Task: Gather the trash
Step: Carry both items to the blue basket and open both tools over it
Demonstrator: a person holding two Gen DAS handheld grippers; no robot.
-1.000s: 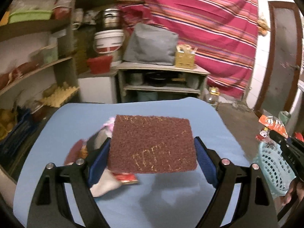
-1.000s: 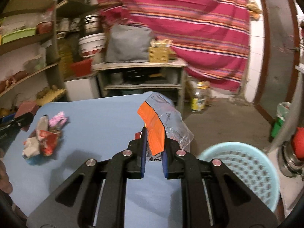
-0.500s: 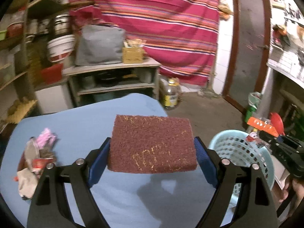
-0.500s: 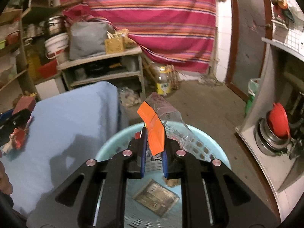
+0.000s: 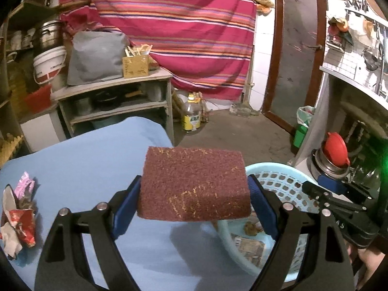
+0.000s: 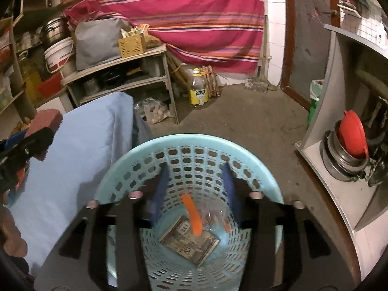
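My left gripper (image 5: 194, 194) is shut on a brown-red scouring sponge (image 5: 194, 181), gripped flat between its blue pads over the blue table's (image 5: 97, 157) right edge. The light blue basket (image 5: 271, 167) stands just to its right. My right gripper (image 6: 195, 172) hangs over that basket (image 6: 194, 138) with its jaws opening and nothing pressed between them. An orange and clear wrapper (image 6: 192, 213) drops free inside, above a brown packet (image 6: 189, 240) on the bottom. A pile of crumpled trash (image 5: 17, 218) lies at the table's left. The left gripper's sponge (image 6: 46, 121) also shows in the right wrist view.
Behind the table is a grey shelf unit (image 5: 116, 97) with a wooden box, and a yellow-labelled bottle (image 5: 192, 116) stands on the floor. Steel pots with a red lid (image 6: 349, 140) sit on a low shelf to the right. A hand (image 6: 12, 232) is at lower left.
Both views swung right, from the table to the basket. The right jaws opened and the orange wrapper fell out of them into the basket. The left gripper kept hold of the sponge.
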